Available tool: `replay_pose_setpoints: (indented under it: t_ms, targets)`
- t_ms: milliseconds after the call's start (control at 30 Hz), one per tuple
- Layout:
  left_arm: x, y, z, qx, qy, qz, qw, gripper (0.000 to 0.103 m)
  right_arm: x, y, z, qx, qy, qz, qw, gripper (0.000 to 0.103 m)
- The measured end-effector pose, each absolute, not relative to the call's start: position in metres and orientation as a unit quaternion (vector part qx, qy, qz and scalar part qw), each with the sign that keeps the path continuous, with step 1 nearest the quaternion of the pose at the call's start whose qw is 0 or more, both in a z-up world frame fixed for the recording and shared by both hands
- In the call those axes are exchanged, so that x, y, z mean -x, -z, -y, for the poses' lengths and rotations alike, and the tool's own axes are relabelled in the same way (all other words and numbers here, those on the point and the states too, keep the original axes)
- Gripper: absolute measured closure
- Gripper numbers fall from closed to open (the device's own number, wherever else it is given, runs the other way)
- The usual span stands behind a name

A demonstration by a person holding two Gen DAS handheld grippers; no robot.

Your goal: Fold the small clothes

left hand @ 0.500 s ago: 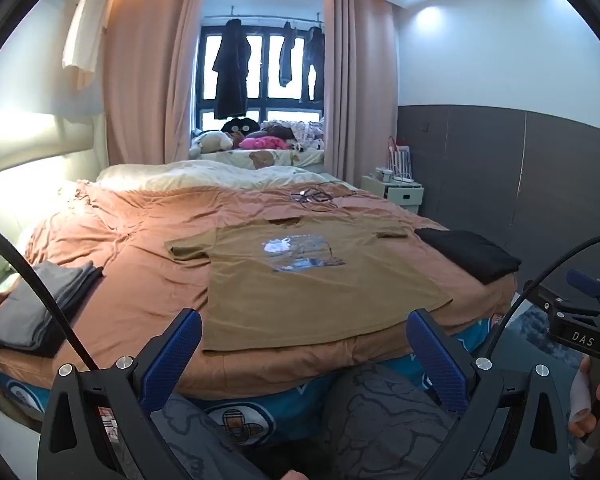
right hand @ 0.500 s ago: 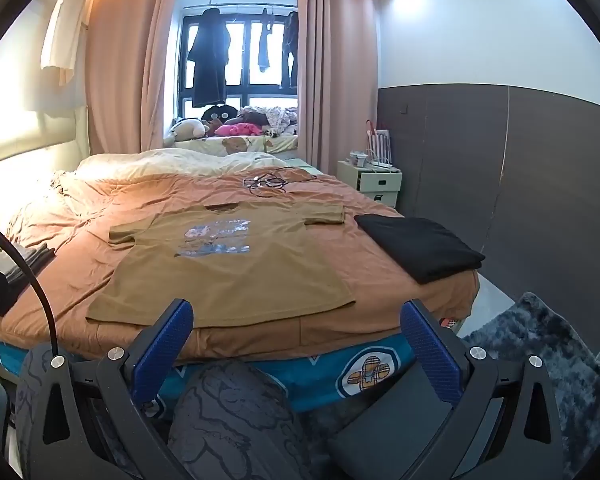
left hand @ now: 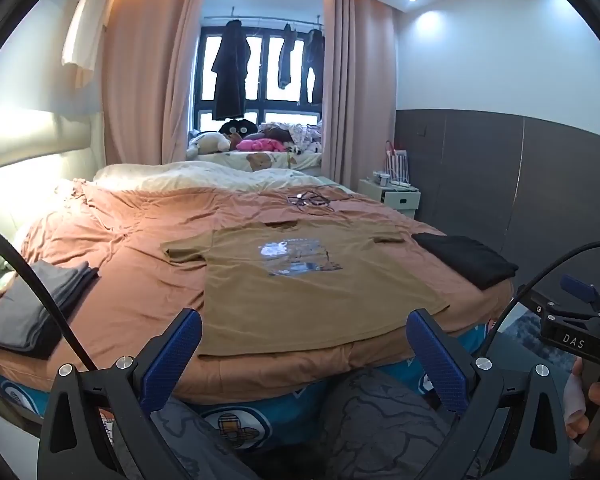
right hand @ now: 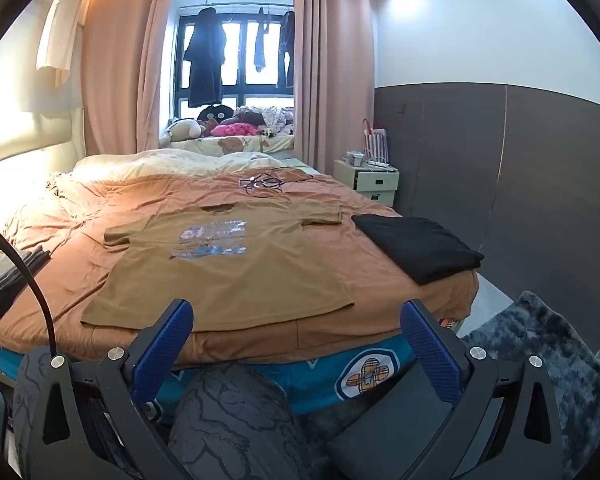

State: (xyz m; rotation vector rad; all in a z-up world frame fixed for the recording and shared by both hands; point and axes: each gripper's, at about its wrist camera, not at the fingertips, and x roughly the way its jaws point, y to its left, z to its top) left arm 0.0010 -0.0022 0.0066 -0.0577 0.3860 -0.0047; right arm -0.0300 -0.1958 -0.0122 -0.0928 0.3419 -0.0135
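Near bed's front edge (left hand: 260,372), flat brown T-shirt (left hand: 300,292), unfolded.

Olive-brown short-sleeved T-shirt (left hand: 300,292) with pale blue chest print lies flat, face up, on rust-orange bedsheet (left hand: 132,276), hem toward camera near bed edge. Left gripper (left hand: 304,354), blue-padded fingers (left hand: 176,356) spread wide, empty, short of bed. Folded grey clothes stack (left hand: 32,312) far left; folded black garment (left hand: 466,258) right, apart from shirt. Tangled black cable (left hand: 310,201) beyond collar. Right gripper (left hand: 576,316) at right edge, side-on, finger gap unclear.
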Motion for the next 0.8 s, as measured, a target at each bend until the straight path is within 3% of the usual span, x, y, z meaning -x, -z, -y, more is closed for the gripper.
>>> replay_pose_setpoints:
  t_ms: [800]
  targets:
    - [0.0033, -0.0039, -0.0023, 0.033, 0.006, -0.194, 0.980, 0.000, 0.0317, 0.0129, 0.1961, 0.046, 0.004, -0.166, 0.985, 0.000]
